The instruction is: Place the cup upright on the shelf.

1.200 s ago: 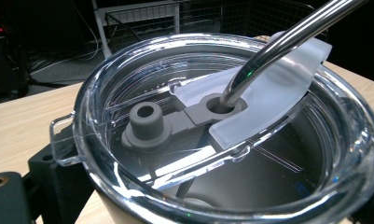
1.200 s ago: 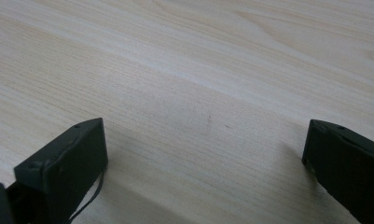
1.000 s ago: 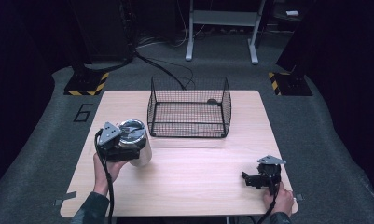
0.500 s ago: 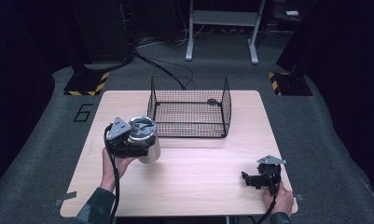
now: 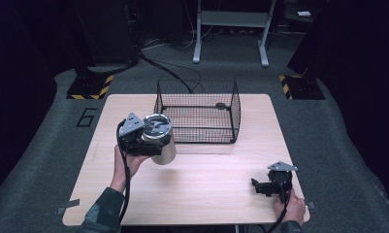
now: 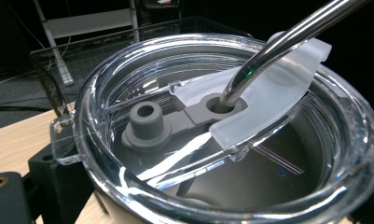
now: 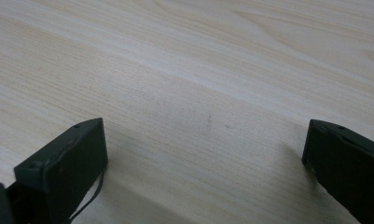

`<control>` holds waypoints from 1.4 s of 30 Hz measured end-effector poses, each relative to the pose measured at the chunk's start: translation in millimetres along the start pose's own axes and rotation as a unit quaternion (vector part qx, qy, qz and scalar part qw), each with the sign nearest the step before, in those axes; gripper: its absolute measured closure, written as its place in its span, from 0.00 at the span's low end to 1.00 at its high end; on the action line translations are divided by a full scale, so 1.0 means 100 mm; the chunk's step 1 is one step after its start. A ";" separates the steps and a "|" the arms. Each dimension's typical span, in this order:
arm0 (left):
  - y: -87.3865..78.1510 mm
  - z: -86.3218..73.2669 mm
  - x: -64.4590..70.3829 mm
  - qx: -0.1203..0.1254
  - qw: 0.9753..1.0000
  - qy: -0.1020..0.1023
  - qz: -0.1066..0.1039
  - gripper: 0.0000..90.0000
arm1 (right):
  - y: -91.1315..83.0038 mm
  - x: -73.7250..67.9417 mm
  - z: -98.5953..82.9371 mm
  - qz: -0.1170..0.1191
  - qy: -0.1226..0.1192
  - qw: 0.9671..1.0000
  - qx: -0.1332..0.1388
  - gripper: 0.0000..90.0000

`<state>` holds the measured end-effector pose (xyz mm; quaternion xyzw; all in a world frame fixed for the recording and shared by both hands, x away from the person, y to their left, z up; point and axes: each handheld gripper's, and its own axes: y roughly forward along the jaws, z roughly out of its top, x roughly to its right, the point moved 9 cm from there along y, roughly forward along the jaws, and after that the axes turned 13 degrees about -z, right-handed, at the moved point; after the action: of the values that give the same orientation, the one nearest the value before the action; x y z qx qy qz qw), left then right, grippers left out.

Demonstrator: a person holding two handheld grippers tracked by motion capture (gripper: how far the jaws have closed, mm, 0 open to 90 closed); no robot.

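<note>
Now the left gripper [image 5: 151, 143] is clamped on the steel tumbler [image 5: 162, 144], held just beside the wire basket's [image 5: 197, 112] front-left corner, above the table [image 5: 206, 179]. Right gripper [image 5: 268, 187] rests spread apart, empty. Probably basket-bound: lift over the rim, keep the tumbler upright, mind the straw [image 6: 278, 44].

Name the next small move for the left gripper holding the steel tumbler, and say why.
Probably carry it a little farther forward and right, over the wire basket. The left gripper holds the tumbler lifted beside the basket's near-left corner, and the basket looks empty.
</note>
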<state>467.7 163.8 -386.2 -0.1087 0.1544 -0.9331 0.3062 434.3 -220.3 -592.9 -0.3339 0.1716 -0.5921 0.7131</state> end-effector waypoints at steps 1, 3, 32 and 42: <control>0.01 0.02 -0.01 0.001 1.000 0.003 0.001 0.04 | 0.00 0.00 0.00 0.000 0.000 1.000 0.000 0.00; 0.03 0.06 0.00 0.000 1.000 0.003 -0.004 0.04 | 0.00 0.00 0.00 0.000 0.000 1.000 0.000 0.00; 0.29 0.66 -0.06 0.009 1.000 0.012 -0.024 0.04 | 0.00 0.00 0.00 0.000 0.000 1.000 0.000 0.00; 0.41 0.79 -0.19 0.005 1.000 0.013 -0.014 0.04 | 0.00 0.00 0.00 0.000 -0.001 1.000 0.001 0.00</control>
<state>528.7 126.6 -329.1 -0.0977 0.1524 -0.9393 0.2915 434.7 -220.3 -592.9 -0.3341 0.1706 -0.5916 0.7136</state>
